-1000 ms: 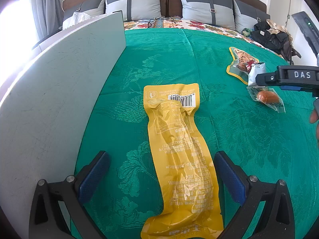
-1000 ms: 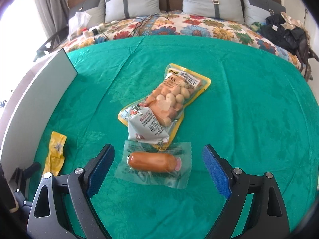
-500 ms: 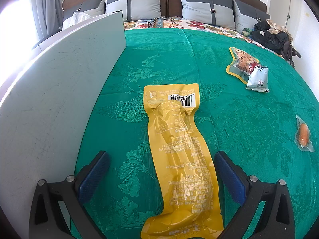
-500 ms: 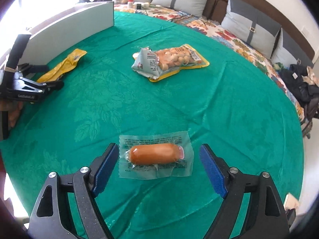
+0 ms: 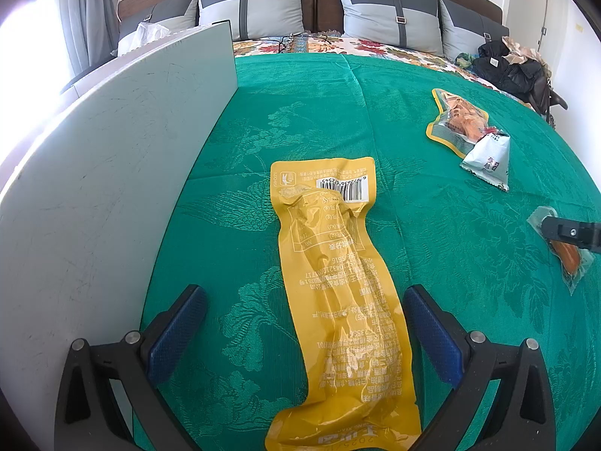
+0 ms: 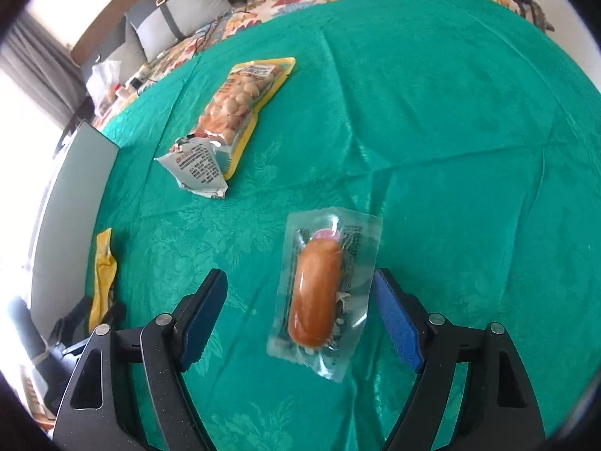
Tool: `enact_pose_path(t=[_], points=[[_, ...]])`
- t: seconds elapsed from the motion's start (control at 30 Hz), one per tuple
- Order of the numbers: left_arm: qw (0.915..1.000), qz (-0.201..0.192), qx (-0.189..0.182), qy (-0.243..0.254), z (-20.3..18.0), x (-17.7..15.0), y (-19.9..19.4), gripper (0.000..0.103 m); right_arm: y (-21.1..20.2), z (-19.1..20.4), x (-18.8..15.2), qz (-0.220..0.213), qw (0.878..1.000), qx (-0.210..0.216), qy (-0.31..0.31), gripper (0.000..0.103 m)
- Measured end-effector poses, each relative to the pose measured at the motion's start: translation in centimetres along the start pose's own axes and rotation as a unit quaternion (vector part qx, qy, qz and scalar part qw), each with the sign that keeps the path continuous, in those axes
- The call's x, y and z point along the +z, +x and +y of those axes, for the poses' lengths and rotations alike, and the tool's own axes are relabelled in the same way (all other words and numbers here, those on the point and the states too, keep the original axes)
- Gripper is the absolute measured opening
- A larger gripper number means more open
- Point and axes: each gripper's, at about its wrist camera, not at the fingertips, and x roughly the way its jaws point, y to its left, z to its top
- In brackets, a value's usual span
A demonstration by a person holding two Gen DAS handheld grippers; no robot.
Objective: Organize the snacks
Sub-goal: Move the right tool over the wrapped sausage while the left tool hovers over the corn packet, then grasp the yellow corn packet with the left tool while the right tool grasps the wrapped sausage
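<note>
A long yellow snack pack (image 5: 338,282) lies on the green cloth (image 5: 308,112), its near end between the open jaws of my left gripper (image 5: 304,323). A clear-wrapped sausage (image 6: 317,297) lies lengthwise between the open jaws of my right gripper (image 6: 300,308); it also shows in the left wrist view (image 5: 567,259). A yellow-edged nut pack (image 6: 240,101) lies further off with a small white pouch (image 6: 195,167) overlapping its near end. The yellow pack (image 6: 103,263) shows at the left in the right wrist view.
A tall grey board (image 5: 105,173) stands along the left side of the cloth, close to my left gripper. Pillows (image 5: 259,7) and a floral sheet (image 5: 375,47) lie beyond. Dark clothes (image 5: 511,71) are heaped at the far right.
The right gripper has swung round the sausage pack, which now lies lengthwise between its jaws instead of crosswise. The left gripper and the yellow pack have not moved.
</note>
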Motion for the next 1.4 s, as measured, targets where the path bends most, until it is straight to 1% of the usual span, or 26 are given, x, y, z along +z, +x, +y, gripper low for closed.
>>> enact_pose_path(t=[0.03,0.07,0.1,0.13,0.17,0.2,0.27,0.3,0.33,0.4,0.43,0.47,0.53,0.83,1.4], points=[[1.0000,0.000,0.000,0.000,0.0,0.0,0.0,0.103,0.4,1.3,-0.2,-0.010,0.998,-0.032,-0.055,0.057],[1.0000,0.000,0.000,0.000,0.0,0.0,0.0,0.103,0.7,2.6,-0.5,-0.023,0.993,-0.044,-0.108,0.045],[1.0000,0.000,0.000,0.000,0.0,0.0,0.0,0.103,0.7,3.1,-0.8,-0.031,0.989,-0.044,-0.138,0.044],[1.0000,0.000,0.000,0.000,0.0,0.0,0.0,0.103,0.5,2.9,-1.1,-0.033,0.988,-0.037,-0.149,0.043],[1.0000,0.000,0.000,0.000,0.0,0.0,0.0,0.103,0.4,2.3,-1.4,-0.031,0.988,-0.025,-0.149,0.042],[1.0000,0.000,0.000,0.000,0.0,0.0,0.0,0.103,0.1,1.5,-1.6,-0.033,0.988,-0.022,-0.149,0.042],[1.0000,0.000,0.000,0.000,0.0,0.0,0.0,0.103,-0.3,-0.4,-2.2,-0.040,0.989,-0.027,-0.141,0.042],[1.0000,0.000,0.000,0.000,0.0,0.0,0.0,0.103,-0.6,-1.3,-2.5,-0.045,0.990,-0.013,-0.133,0.042],[1.0000,0.000,0.000,0.000,0.0,0.0,0.0,0.103,-0.9,-2.2,-2.9,-0.051,0.990,-0.002,-0.129,0.046],[1.0000,0.000,0.000,0.000,0.0,0.0,0.0,0.103,-1.1,-2.8,-3.8,-0.062,0.989,0.007,-0.134,0.071],[1.0000,0.000,0.000,0.000,0.0,0.0,0.0,0.103,-0.9,-2.5,-4.3,-0.064,0.988,0.005,-0.144,0.086],[1.0000,0.000,0.000,0.000,0.0,0.0,0.0,0.103,-0.9,-2.1,-5.0,-0.074,0.984,-0.007,-0.162,0.088],[1.0000,0.000,0.000,0.000,0.0,0.0,0.0,0.103,-0.9,-1.5,-5.2,-0.072,0.982,-0.006,-0.174,0.090],[1.0000,0.000,0.000,0.000,0.0,0.0,0.0,0.103,-0.7,-2.0,-5.0,-0.070,0.984,-0.004,-0.166,0.094],[1.0000,0.000,0.000,0.000,0.0,0.0,0.0,0.103,-0.6,-2.0,-5.0,-0.069,0.984,-0.003,-0.165,0.095]])
